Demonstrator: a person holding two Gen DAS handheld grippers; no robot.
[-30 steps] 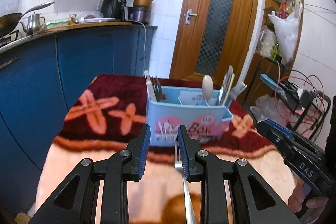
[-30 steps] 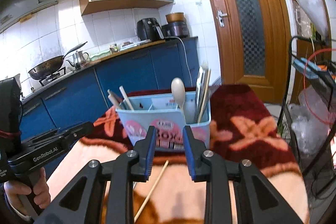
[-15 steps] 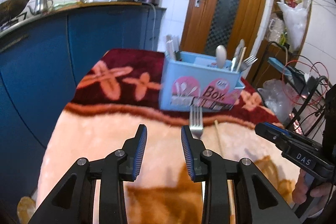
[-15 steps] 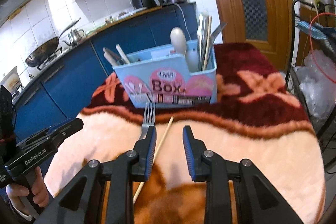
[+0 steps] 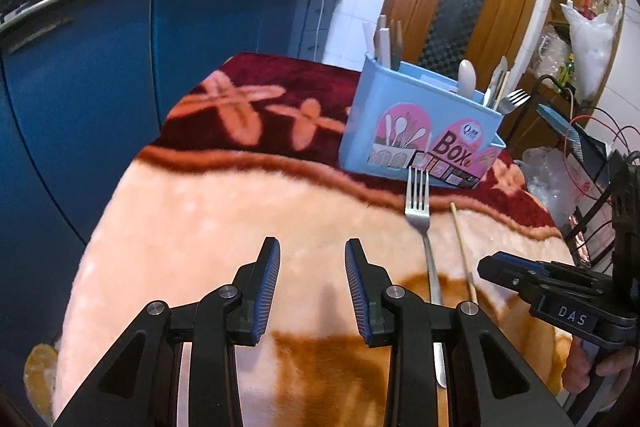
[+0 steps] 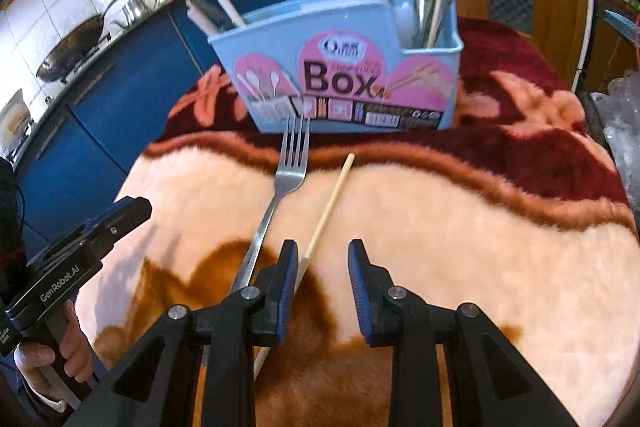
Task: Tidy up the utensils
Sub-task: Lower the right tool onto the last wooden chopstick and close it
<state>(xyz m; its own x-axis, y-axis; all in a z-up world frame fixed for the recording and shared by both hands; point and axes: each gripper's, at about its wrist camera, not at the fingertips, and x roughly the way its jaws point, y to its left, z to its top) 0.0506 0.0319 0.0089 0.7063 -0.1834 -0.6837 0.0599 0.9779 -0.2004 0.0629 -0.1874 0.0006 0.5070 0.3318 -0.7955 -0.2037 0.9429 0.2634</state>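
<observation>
Both hand-held grippers are released and empty: the left hand-held gripper [image 5: 312, 265] hovers over the plush cloth with nothing between its fingers, and the right hand-held gripper [image 6: 323, 265] hangs likewise, jaws parted, above the same cloth.

Nearest the right one, a single loose chopstick [image 6: 325, 211] lies on the cloth-covered table [image 6: 500, 247], its near part passing just beside and under the right gripper's left finger [image 6: 289, 277]. Just left of that lies one loose fork [image 6: 280, 187], tines pointing away; its handle runs back under the gripper body. Seen from the left gripper, both sit off to its right, the fork beside its right finger.

The step in hand looks like picking up one of these two and dropping it into the box. To do it well, I would centre the jaws across the chopstick's shaft rather than its tip, press lightly into the soft pile so the fingers get under it, and close squarely; a thin round stick may roll or pivot otherwise. The fork would suit the left gripper, taken at the neck.

Farther off stands one blue utensil box [image 6: 344, 67], upright. In its right-hand compartment I count one fork, one pale spoon, at least one chopstick, and something flat I cannot name; its left end holds about three handles.
</observation>
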